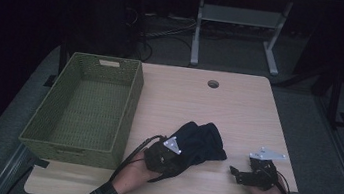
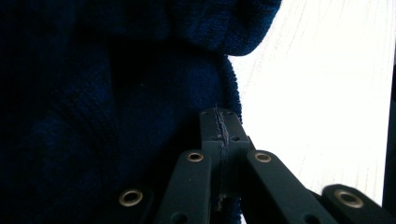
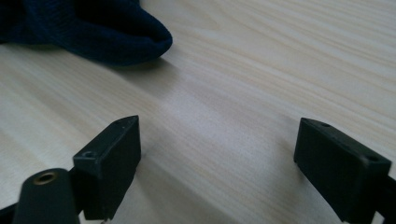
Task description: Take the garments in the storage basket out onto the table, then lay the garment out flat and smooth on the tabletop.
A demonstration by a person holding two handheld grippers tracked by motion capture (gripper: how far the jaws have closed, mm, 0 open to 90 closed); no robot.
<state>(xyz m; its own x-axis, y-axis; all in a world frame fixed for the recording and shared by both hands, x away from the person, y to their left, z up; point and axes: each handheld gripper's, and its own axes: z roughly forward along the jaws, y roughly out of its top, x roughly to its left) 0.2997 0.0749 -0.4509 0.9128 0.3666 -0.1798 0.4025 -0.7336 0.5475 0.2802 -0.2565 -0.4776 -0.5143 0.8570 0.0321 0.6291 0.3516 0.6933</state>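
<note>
**Navy cloth pinched at its near edge, basket waiting beside it**

Navy cloth (image 1: 199, 141) lies bunched on the wooden table (image 1: 239, 106), a little toward the person's side and just right of the green woven basket (image 1: 83, 105), which stands open at the table's left edge. The left gripper (image 1: 164, 157) sits at the cloth's near-left corner, and in the left gripper view its jaws are pressed together with a thin fold of the knit fabric (image 2: 140, 93) caught between them. That looks to me like a hold on one edge, so the piece can be lifted or dragged without the whole bundle slipping.

The right gripper (image 1: 245, 175) rests low over bare wood, apart from the cloth. Its jaws stand wide with nothing between them, and the cloth's rounded hem (image 3: 116, 42) lies ahead of them. I judge it is parked there either to take a second corner or simply to stay out of the way. The basket sits close enough to be the likely destination.
</note>
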